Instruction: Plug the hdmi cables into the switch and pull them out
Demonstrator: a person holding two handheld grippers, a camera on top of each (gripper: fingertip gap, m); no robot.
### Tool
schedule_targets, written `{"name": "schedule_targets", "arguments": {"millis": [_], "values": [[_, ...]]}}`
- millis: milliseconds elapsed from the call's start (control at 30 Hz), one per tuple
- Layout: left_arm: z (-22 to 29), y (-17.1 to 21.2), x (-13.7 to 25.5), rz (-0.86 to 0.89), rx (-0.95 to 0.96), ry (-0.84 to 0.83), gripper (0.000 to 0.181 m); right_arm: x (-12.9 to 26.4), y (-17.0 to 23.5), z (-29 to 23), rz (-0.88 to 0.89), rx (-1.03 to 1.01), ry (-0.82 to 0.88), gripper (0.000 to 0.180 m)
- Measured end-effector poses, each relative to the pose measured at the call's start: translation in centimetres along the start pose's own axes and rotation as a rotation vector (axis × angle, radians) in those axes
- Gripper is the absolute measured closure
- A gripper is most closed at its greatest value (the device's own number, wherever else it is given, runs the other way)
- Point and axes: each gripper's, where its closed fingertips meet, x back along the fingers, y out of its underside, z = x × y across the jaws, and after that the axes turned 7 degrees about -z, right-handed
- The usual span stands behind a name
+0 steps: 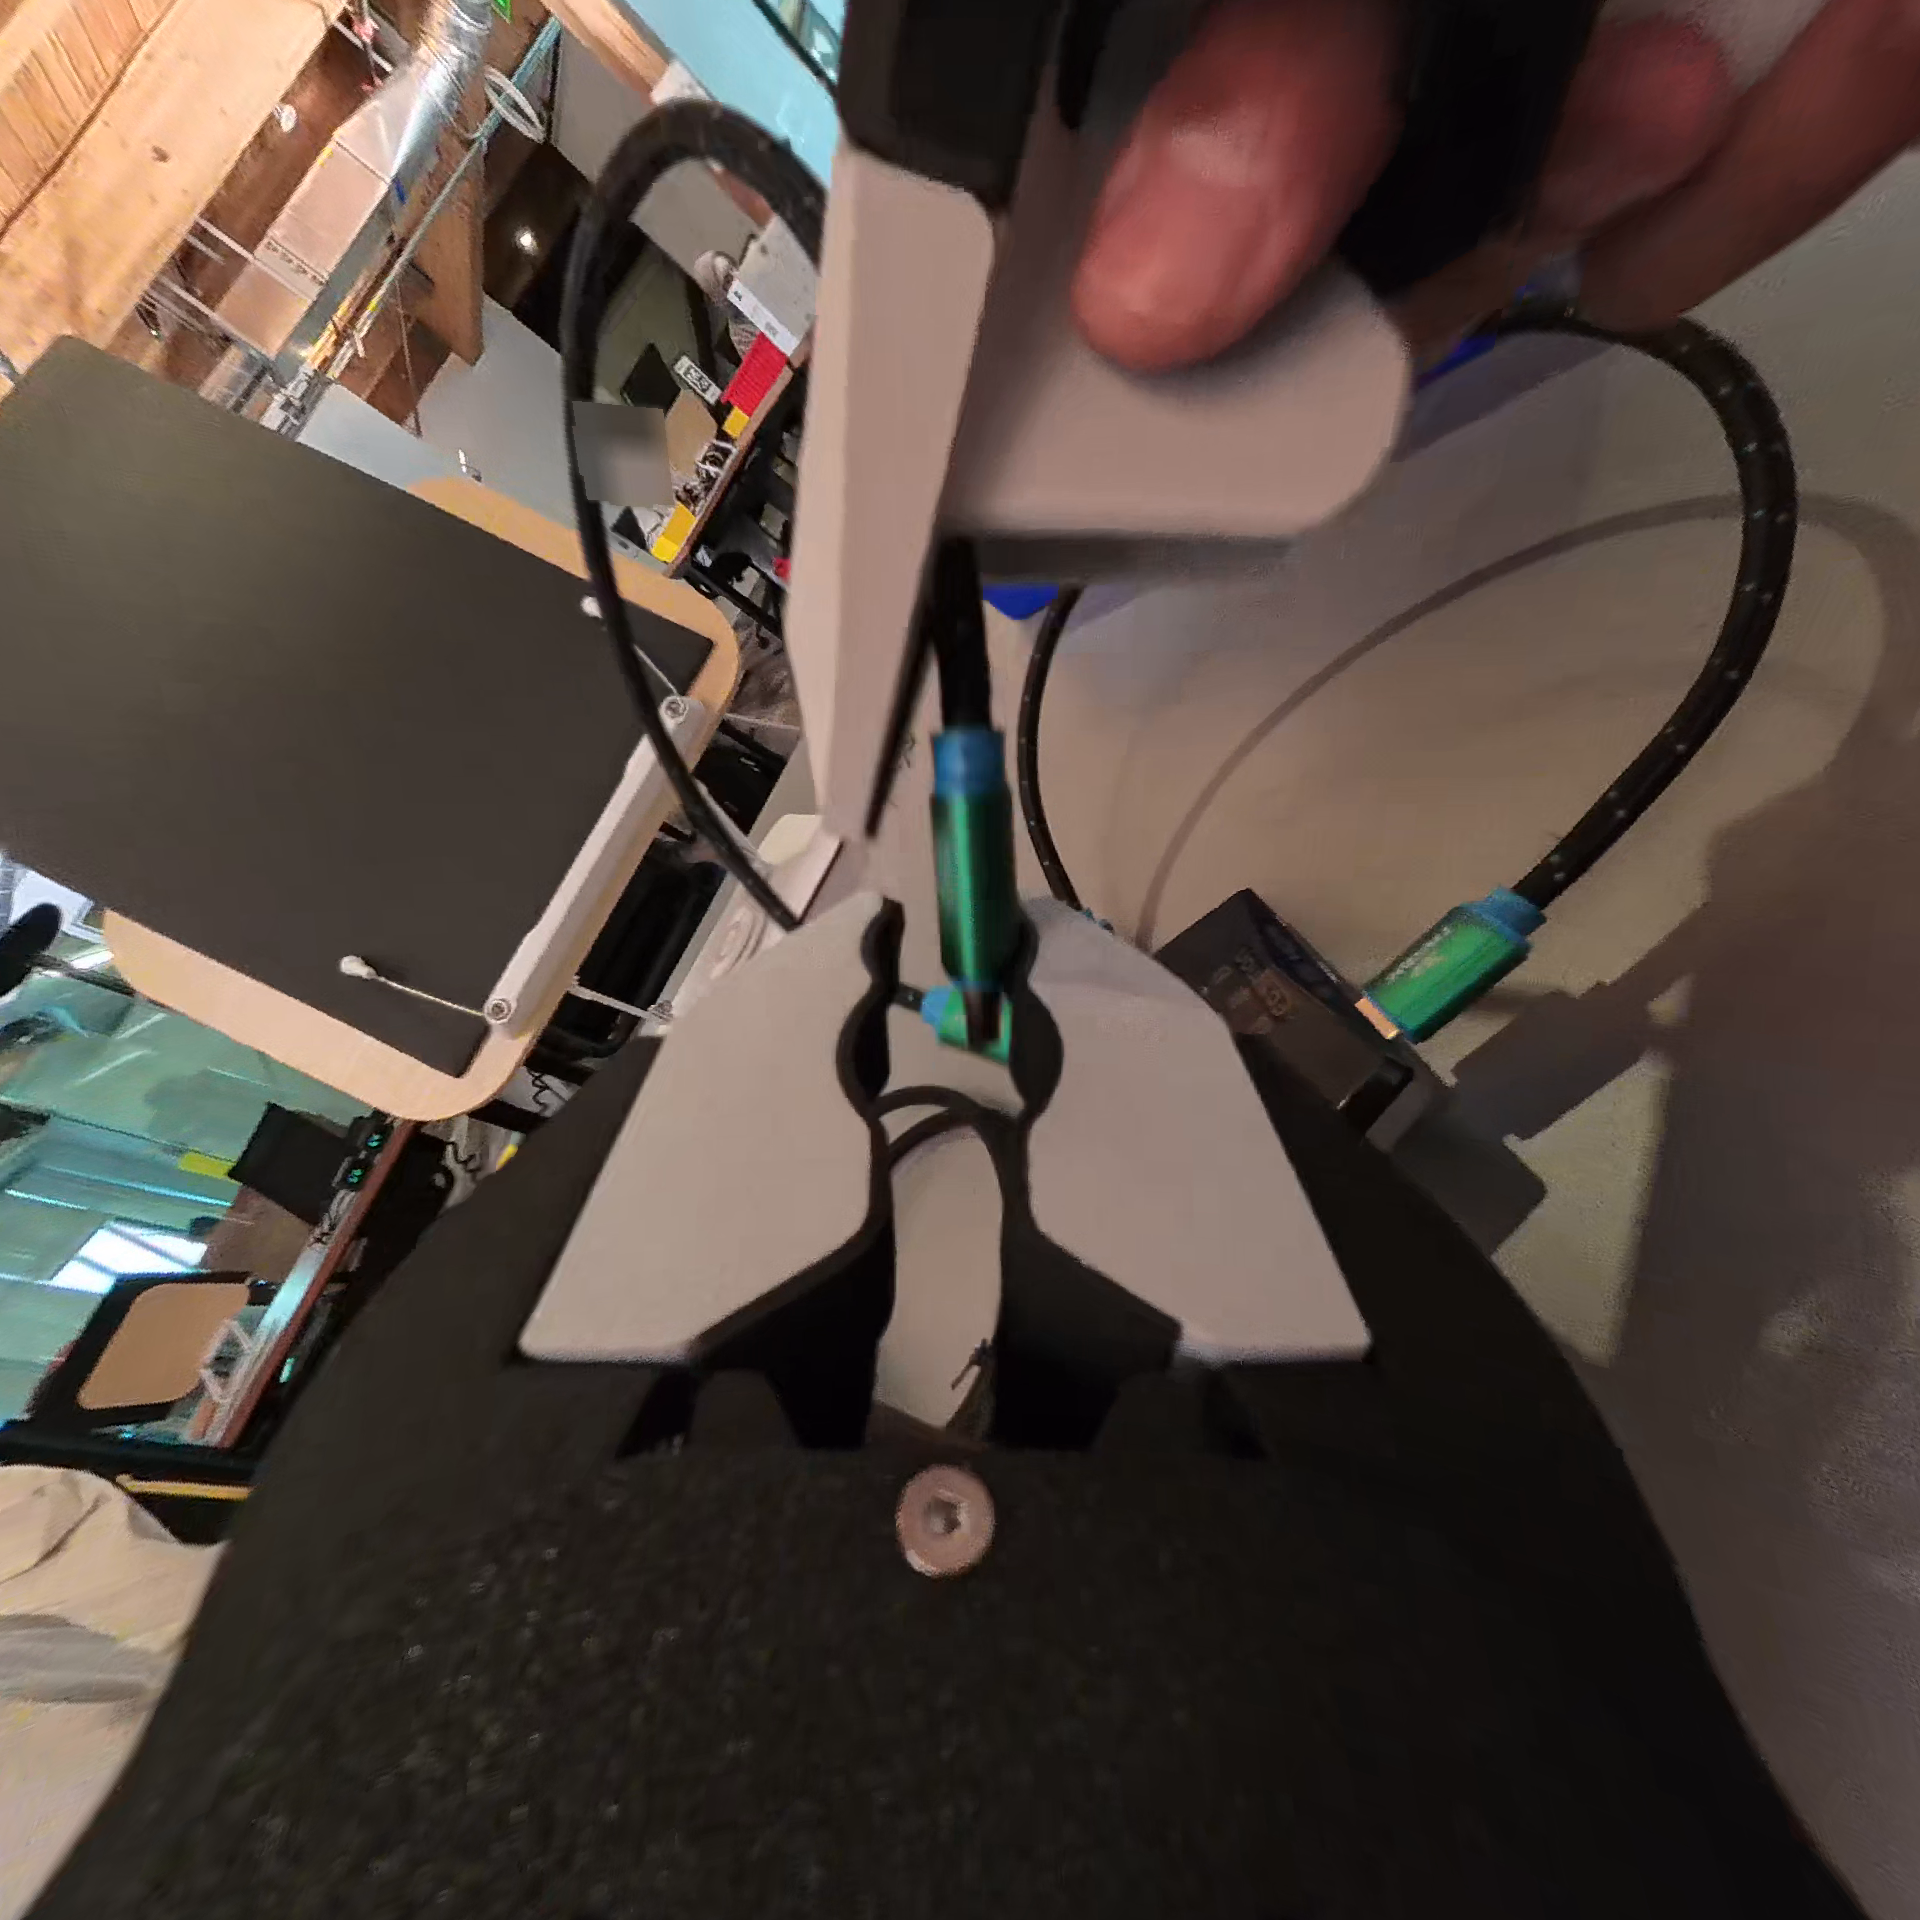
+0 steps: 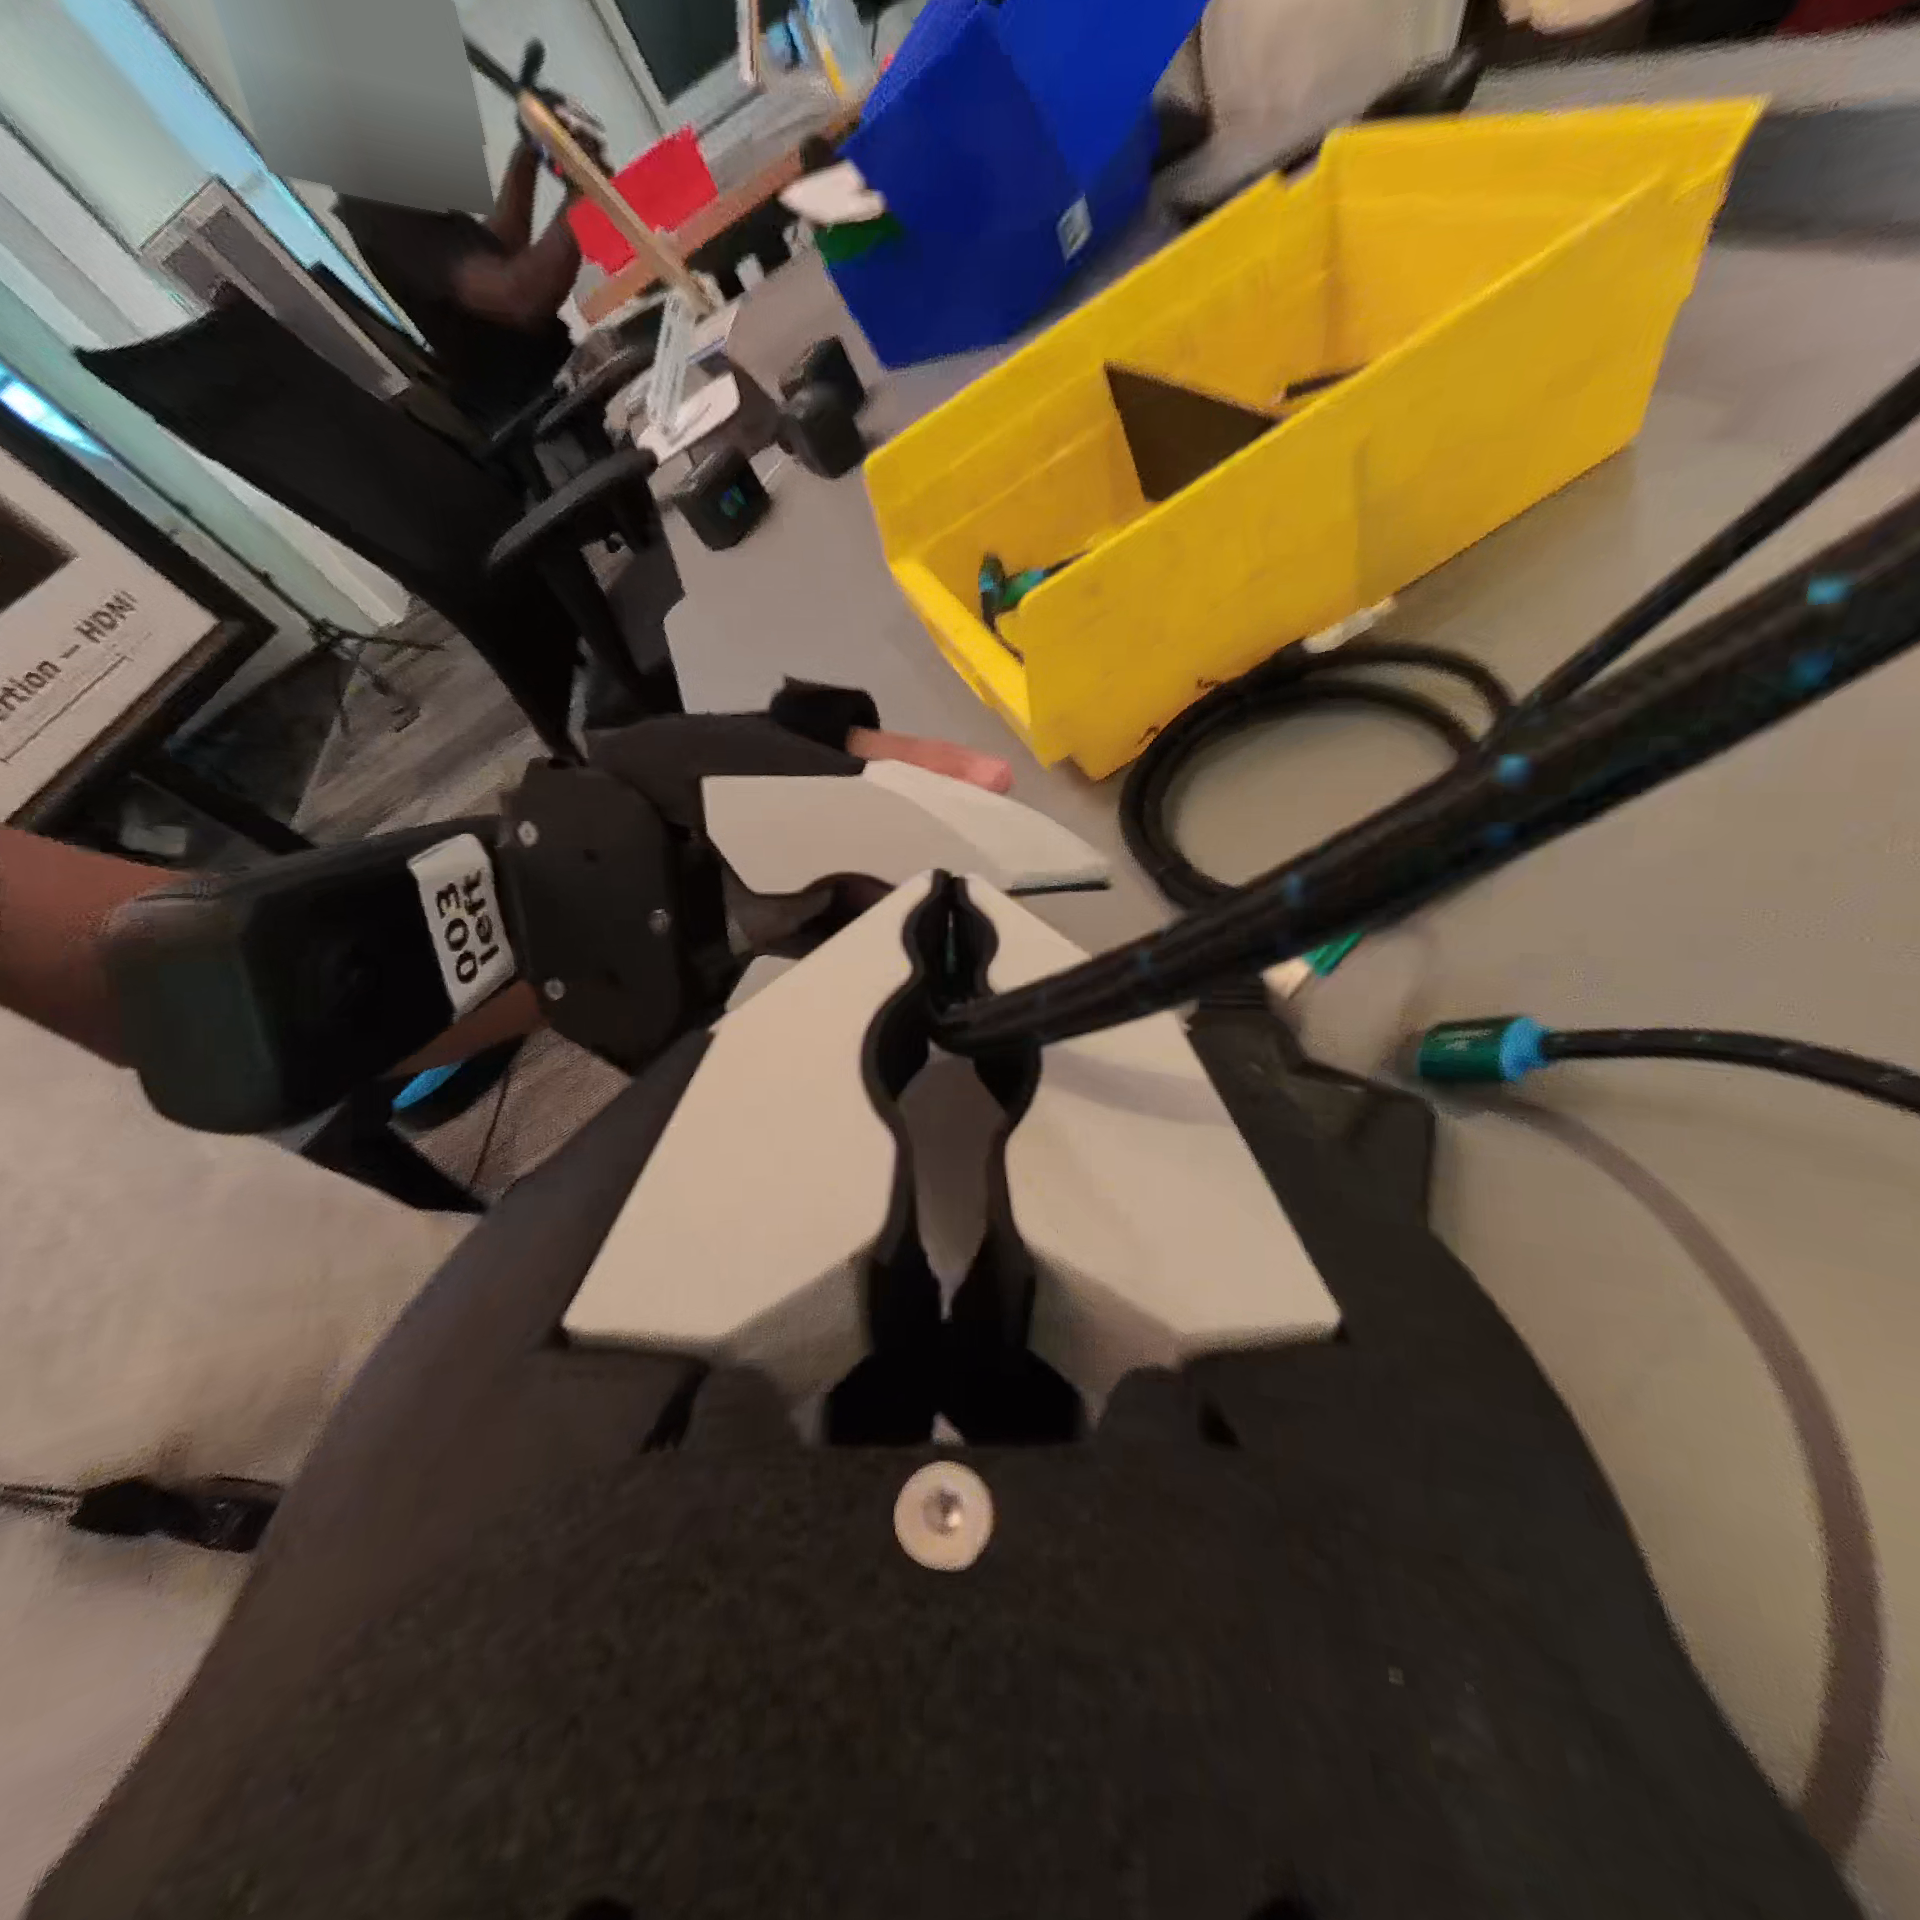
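A smooth grey tabletop (image 2: 1714, 1039) with a thin dark arc drawn on it lies under both grippers, a cluttered workshop of desks and chairs behind. The left gripper (image 1: 951, 997) has its pale, flat, matte fingers drawn together on a metallic green HDMI plug (image 1: 971, 894) with a blue collar, which stands nearly upright between the tips. Its black braided cable (image 1: 961, 644) rises from the plug into the right gripper (image 2: 951, 956), whose pale wedge-shaped fingers pinch the cord just ahead of their scalloped notch. Right of the left gripper's tips sits the boxy black switch (image 1: 1299, 997), a second green plug (image 1: 1444, 977) seated in its end, its speckled cord looping above. Beyond the right gripper stand a glossy yellow plastic bin (image 2: 1299, 436) and a blue bin (image 2: 987, 208), with a coiled black cable (image 2: 1309, 748) beside them.
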Motion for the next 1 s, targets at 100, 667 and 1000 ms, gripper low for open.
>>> {"name": "schedule_targets", "arguments": {"millis": [100,667,1000], "values": [[0.5,-0.1,0.1,0.009,0.031,0.012,0.162,0.6,0.0,0.5,-0.017,0.066,0.068,0.180],[0.7,-0.9,0.4,0.061,-0.140,-0.110,0.168,0.8,2.4,1.4,-0.002,-0.161,-0.072,0.146],[1.0,-1.1,0.3,0.038,-0.255,-0.214,0.167,0.1,2.9,1.3,0.000,-0.166,-0.022,0.159]]}}
